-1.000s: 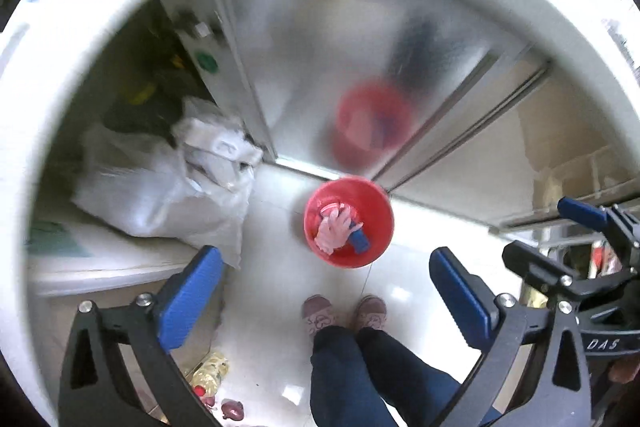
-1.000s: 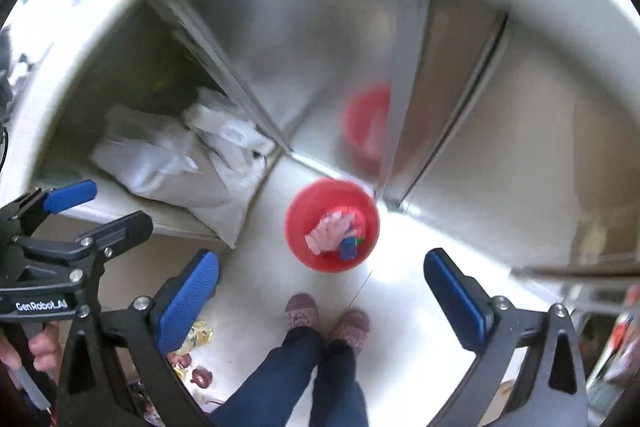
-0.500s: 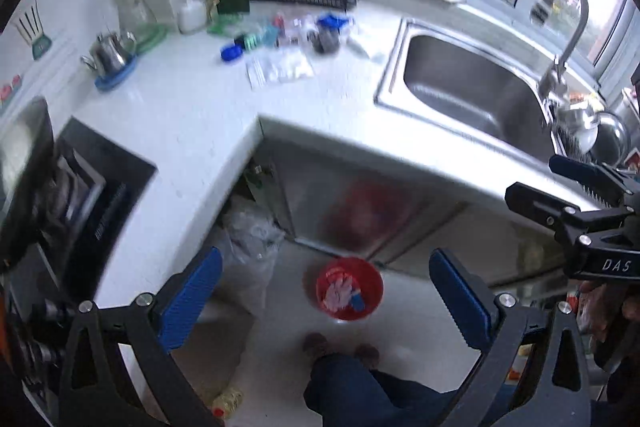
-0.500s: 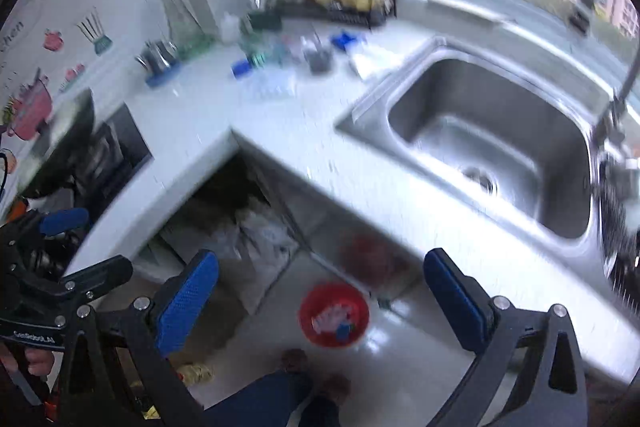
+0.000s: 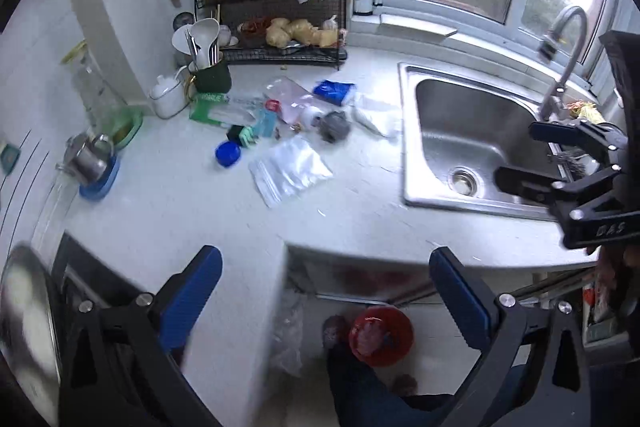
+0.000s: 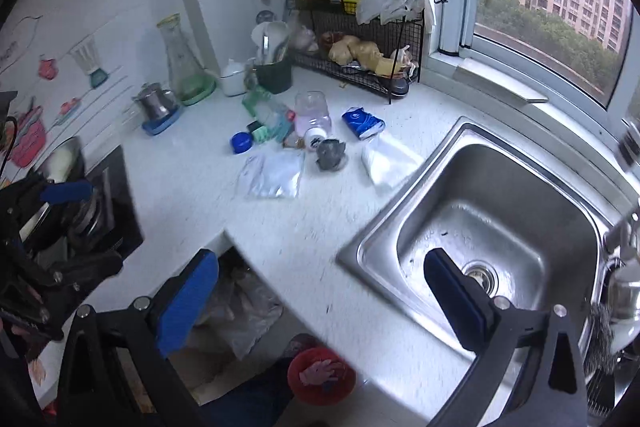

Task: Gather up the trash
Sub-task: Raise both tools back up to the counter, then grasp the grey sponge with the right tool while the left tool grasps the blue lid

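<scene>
both claws wide, empty: left claw (image 5: 326, 291), right claw (image 6: 320, 291). go for near clear plastic zip bag (image 5: 290, 171) on white table (image 5: 192, 207); pinch an edge, then drop in red floor bin (image 5: 380, 335).

Both grippers are held up high, side by side, tilted downward. The left gripper (image 5: 326, 291) has its blue-padded fingers spread wide with nothing between them. The right gripper (image 6: 320, 297) is the same, wide apart and empty. The person's legs (image 5: 360, 387) stand below.
</scene>
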